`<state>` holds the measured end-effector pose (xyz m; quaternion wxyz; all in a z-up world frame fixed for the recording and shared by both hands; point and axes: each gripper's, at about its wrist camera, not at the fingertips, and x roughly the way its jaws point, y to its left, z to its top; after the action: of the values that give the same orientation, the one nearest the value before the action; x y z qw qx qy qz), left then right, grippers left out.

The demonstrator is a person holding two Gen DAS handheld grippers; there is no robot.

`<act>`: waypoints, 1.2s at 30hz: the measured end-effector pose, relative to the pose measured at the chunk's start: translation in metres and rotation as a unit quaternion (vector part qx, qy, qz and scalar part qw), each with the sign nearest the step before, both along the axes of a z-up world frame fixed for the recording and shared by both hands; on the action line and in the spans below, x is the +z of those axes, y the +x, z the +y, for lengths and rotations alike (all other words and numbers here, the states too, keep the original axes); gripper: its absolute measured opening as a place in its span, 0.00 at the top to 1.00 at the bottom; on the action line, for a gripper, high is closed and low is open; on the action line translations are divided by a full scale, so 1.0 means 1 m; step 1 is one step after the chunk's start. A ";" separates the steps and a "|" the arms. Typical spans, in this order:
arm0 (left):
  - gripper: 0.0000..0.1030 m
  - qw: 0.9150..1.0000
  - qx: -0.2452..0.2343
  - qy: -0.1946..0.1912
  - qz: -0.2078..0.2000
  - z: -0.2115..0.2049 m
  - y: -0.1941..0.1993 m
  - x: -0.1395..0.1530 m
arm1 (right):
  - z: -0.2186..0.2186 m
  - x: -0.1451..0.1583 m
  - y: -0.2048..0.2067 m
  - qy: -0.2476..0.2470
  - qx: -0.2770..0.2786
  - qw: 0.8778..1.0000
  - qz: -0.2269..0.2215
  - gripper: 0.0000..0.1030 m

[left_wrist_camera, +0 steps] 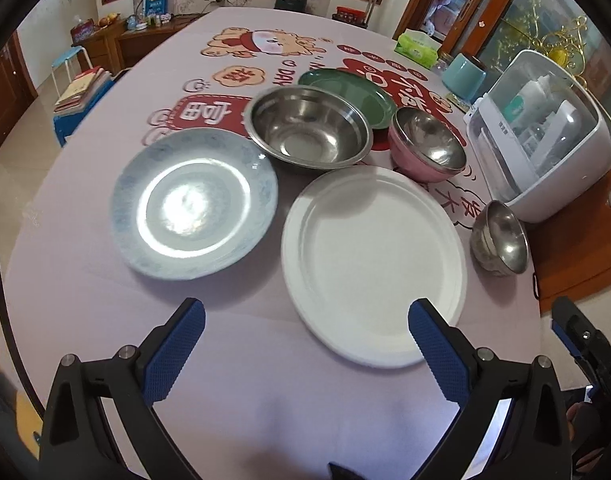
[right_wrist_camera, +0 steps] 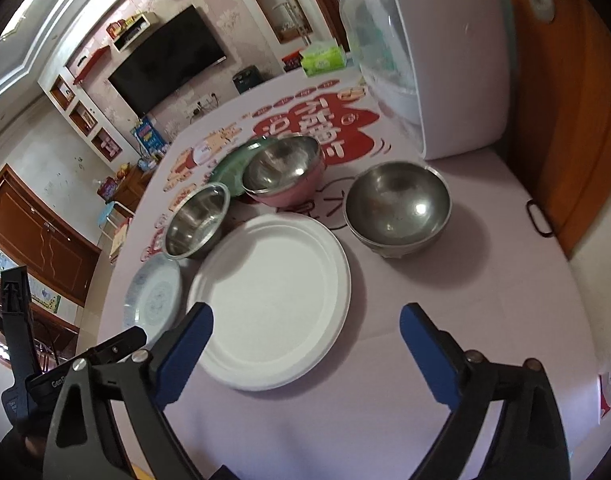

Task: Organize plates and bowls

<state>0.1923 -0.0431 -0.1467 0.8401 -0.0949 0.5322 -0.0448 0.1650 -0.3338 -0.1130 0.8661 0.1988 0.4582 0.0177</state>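
Between both grippers' spread, empty fingers [left_wrist_camera: 437,344] the white plate [left_wrist_camera: 373,256] is lying (probably the stack's base), bowls waiting beyond.

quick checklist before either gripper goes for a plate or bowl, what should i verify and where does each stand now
1. Left gripper open and empty: ok, nothing between its blue pads.
2. Right gripper open and empty: ok, jaws wide, nothing held.
3. Large white round plate free to grasp: ok, nothing lies on it and its near rim faces both grippers.
4. Blue-grey mottled plate empty: ok.
5. Bowls unstacked: ok, the large steel bowl, the pink bowl with steel lining and the small steel bowl each sit singly.
6. Dark green plate clear of the bowls: cannot tell, they hide its near edge.
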 end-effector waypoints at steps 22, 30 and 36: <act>0.19 0.998 0.005 0.020 0.057 -0.015 0.064 -0.088 | -0.001 -0.091 0.060 0.008 0.036 0.997 0.071 0.52; 0.30 0.998 0.001 0.024 0.062 -0.019 0.074 -0.096 | 0.004 -0.102 0.072 0.012 0.051 0.995 0.079 0.63; 0.46 0.998 -0.003 0.024 0.052 -0.021 0.080 -0.094 | 0.002 -0.101 0.074 0.001 0.045 0.996 0.079 0.73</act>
<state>0.2723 -0.0646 -0.2411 0.8131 -0.0751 0.5765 -0.0294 0.2390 -0.3315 -0.2144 0.8255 0.1797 0.5334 0.0418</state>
